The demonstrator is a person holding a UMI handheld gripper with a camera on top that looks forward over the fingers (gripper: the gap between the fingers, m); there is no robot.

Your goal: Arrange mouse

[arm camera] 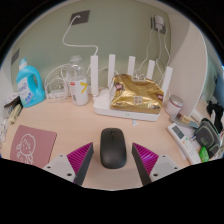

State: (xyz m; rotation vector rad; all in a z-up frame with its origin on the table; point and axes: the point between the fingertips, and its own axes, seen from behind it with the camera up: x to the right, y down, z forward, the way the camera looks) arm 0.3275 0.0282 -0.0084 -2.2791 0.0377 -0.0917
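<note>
A black computer mouse [112, 147] lies on the light wooden desk [70, 122], between my two fingers. My gripper [112, 161] is open: the magenta pads [79, 159] stand on either side of the mouse with a small gap at each side. The mouse rests on the desk on its own, its long axis pointing away from me.
Beyond the mouse stands a white router [125, 100] with antennas and a gold foil bag [137, 92] on it. A blue bottle [29, 84] and a clear jar [76, 88] stand at the left, a pink notebook [30, 145] nearer, small items [195, 132] at the right.
</note>
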